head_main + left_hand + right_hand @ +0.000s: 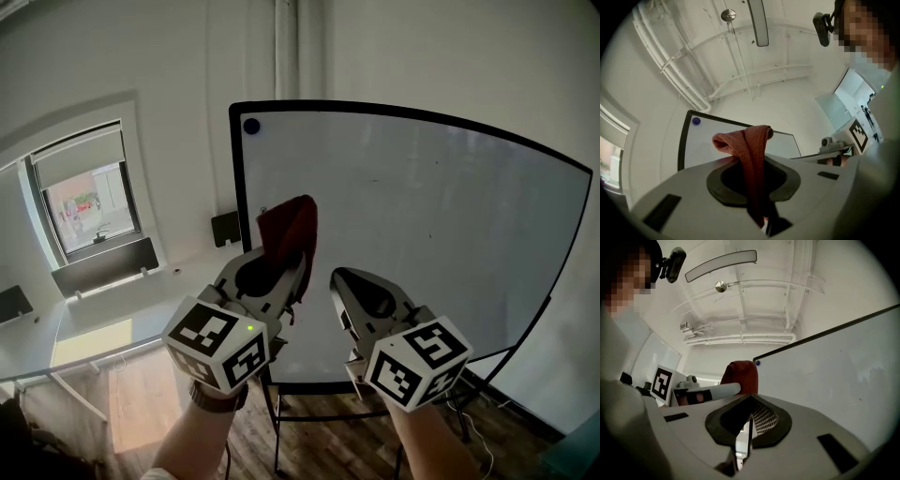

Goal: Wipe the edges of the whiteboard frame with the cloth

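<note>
**You:** What am I holding right now?

**Guide:** Your left tongs (pixel 272 279) are clenched on the cloth (pixel 751 146). It stands up out of them in a folded loop, rust-red and knitted, and looks soft enough to wrap round a thin edge. Your right tongs (pixel 349 286), just beside the left pair, are closed with nothing in them.

**You:** How should I go at the frame?

**Guide:** The black left edge of the frame (pixel 237 183) runs just beyond your left tongs, slightly to their left. Lead with the loop of the cloth, not the tips of the tongs. Press it onto the strip and draw along it in one steady run. Grip the cloth firmly low down so that it doesn't slide out.

**You:** And the whiteboard?

**Guide:** The whiteboard (pixel 422 234) stands beyond both tongs, a white panel with a thin black border. There's a blue magnet (pixel 251 126) in the corner far above your left tongs. I can't tell whether the cloth touches the board.
</note>
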{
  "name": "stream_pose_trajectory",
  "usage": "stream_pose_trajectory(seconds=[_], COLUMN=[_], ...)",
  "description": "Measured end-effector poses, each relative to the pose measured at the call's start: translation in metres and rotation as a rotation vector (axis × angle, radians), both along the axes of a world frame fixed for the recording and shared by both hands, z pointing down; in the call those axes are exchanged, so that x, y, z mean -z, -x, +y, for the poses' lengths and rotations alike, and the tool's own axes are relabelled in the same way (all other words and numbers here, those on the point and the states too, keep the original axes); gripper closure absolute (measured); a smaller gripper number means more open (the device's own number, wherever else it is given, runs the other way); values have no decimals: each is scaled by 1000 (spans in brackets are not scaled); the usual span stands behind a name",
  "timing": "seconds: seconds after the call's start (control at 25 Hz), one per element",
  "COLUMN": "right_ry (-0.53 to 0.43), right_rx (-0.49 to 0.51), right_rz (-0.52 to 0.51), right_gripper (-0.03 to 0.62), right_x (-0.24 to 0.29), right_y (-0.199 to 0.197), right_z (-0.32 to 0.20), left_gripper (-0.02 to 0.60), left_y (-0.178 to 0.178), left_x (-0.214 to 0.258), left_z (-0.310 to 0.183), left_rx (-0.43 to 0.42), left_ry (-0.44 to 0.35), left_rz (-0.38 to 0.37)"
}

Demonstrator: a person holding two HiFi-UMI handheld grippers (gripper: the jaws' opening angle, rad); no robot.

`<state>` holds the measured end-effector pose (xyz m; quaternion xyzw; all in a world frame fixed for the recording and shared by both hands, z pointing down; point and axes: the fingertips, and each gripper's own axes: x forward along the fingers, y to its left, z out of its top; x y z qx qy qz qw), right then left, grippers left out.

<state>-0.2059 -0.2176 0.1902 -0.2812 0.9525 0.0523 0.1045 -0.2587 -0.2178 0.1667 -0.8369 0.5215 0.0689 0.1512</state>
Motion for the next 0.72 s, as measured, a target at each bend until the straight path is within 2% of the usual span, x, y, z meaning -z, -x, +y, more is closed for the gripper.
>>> stream_pose_trajectory(seconds=[0.12, 0.28, 0.52, 0.72], right_ry=[-12, -56, -125, -174], right_rx=[29, 90, 212, 262], right_rz=[-2, -7, -11, -29], right_gripper=[591, 591, 591, 591], right_x=[11, 22, 71, 119], right_y=[1, -3, -2, 2], right_z=[-22, -23, -77, -110], left_gripper=[517, 517, 517, 517], left_y=[-1, -3, 2, 19], left_x=[3, 12, 59, 109], left_z=[-20, -20, -68, -91], left_rx=[33, 95, 232, 336], left_ry=[1, -26, -95, -153], left_rz=[-2, -10, -30, -34])
